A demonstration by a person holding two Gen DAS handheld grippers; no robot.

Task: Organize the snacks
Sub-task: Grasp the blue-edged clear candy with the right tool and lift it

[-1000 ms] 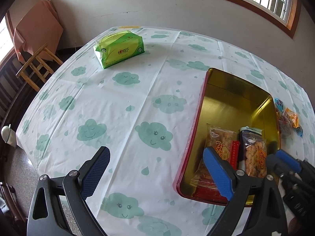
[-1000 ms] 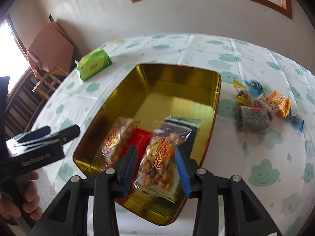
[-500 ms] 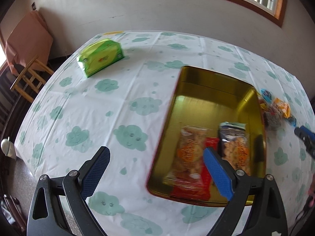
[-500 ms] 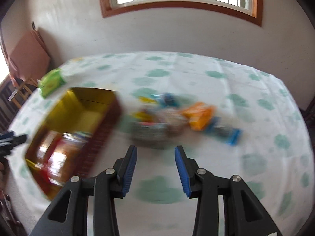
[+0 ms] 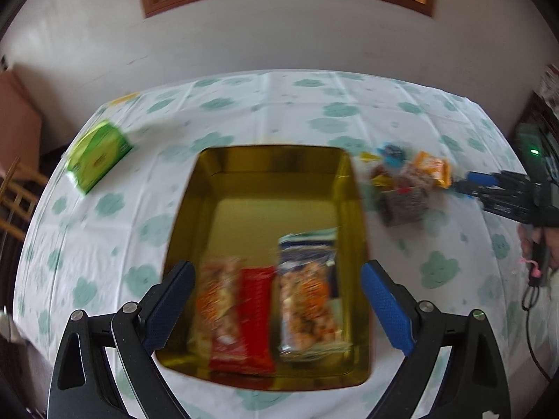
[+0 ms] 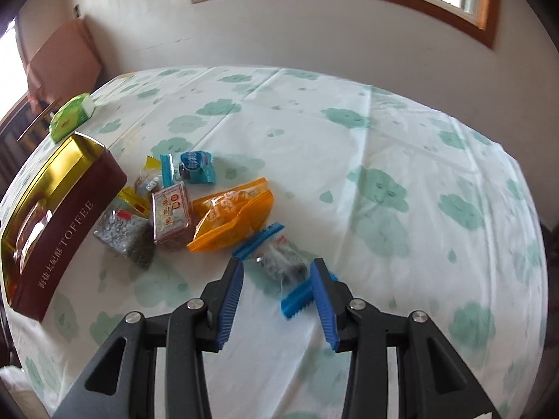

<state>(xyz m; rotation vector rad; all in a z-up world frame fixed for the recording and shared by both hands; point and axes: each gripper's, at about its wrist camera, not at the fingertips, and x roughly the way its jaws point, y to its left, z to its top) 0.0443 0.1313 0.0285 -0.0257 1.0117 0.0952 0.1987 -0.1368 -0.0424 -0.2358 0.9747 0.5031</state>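
Low in the right wrist frame, the right gripper [image 6: 276, 300] hangs with jaws spread and empty around a crinkly clear packet [image 6: 279, 262] with blue serrated ends, probably lining up a pick. Loose snacks [image 6: 195, 206], glossy and pillow-shaped, lie heaped at centre left just beside the tin [image 6: 70, 223]. At the bottom of the left wrist frame, the left gripper [image 5: 276, 303] hangs wide and empty above that shiny gold rectangular tin [image 5: 272, 164], where three packets [image 5: 265, 307] lie flat, side by side.

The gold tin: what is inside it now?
Inside the gold tin three snack packets lie near its front end: an orange packet, a red packet and a clear-and-blue packet. The far half is bare. What lies under them is covered.
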